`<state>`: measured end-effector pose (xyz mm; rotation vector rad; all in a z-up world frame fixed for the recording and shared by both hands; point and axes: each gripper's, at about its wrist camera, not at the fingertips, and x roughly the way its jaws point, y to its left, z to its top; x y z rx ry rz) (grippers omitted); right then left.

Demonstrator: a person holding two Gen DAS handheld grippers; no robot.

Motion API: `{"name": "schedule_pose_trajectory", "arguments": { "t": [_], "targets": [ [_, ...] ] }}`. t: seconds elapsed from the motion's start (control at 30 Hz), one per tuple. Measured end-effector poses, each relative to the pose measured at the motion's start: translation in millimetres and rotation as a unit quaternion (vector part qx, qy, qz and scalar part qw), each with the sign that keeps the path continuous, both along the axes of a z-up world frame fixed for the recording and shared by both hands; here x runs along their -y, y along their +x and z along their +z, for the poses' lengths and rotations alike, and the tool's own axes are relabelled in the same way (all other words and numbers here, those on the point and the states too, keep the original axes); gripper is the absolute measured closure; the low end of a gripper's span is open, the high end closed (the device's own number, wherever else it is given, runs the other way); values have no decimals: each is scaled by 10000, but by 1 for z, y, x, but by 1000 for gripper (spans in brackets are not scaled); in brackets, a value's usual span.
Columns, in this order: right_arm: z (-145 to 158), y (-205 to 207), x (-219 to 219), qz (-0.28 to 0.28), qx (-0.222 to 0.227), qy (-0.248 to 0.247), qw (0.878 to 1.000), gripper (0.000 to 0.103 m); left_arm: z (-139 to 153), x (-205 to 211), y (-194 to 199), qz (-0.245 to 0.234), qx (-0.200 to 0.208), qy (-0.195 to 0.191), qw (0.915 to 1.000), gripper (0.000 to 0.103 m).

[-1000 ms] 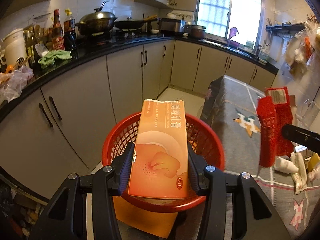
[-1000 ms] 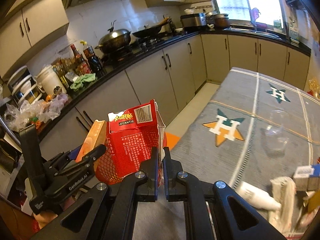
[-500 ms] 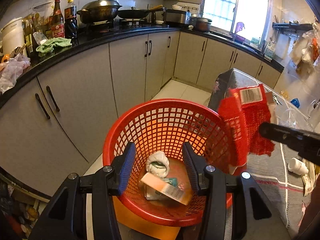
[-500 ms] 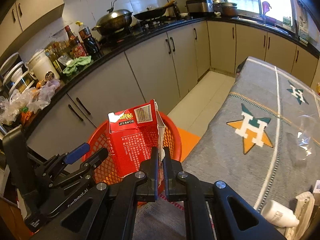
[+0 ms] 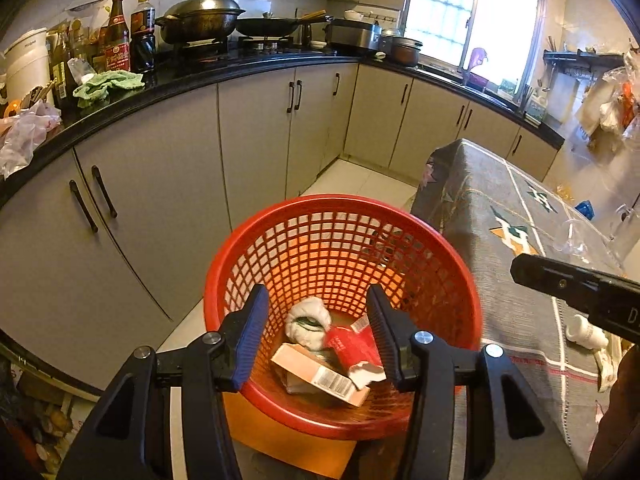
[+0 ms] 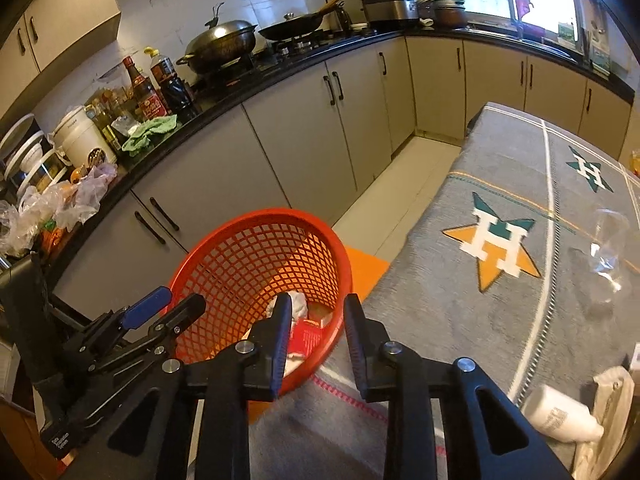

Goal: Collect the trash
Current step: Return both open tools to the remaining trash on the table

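Note:
A red mesh trash basket [image 5: 340,216] stands on the floor beside the table; it also shows in the right wrist view [image 6: 256,256]. Inside lie an orange box [image 5: 316,372], a red carton [image 5: 352,348] and a white crumpled wad [image 5: 306,320]. The red carton also shows in the right wrist view [image 6: 306,336]. My left gripper [image 5: 316,328] is open and empty above the basket. My right gripper [image 6: 314,332] is open and empty over the basket's rim at the table edge. A white bottle [image 6: 560,416] and crumpled paper [image 6: 612,408] lie on the table.
A grey cloth with star emblems covers the table [image 6: 520,184] on the right. A clear glass [image 6: 610,248] stands on it. Kitchen cabinets [image 5: 256,144] and a cluttered black counter [image 5: 160,80] run behind the basket. An orange board [image 6: 364,268] lies under the basket.
The left gripper opened and dropped the orange box into the basket. The right gripper moved over the basket, opened, and the red carton fell in.

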<state>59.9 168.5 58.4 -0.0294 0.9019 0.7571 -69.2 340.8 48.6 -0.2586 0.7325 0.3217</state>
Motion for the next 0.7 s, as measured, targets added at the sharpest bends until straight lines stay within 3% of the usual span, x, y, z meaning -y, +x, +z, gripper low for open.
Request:
{"name": "schedule_pose_trajectory", "arguments": {
  "t": [0.7],
  "targets": [
    [-5, -20, 132, -769, -183, 336, 9963, 74, 9, 107, 4, -905, -35, 197, 9957, 47]
  ]
}}
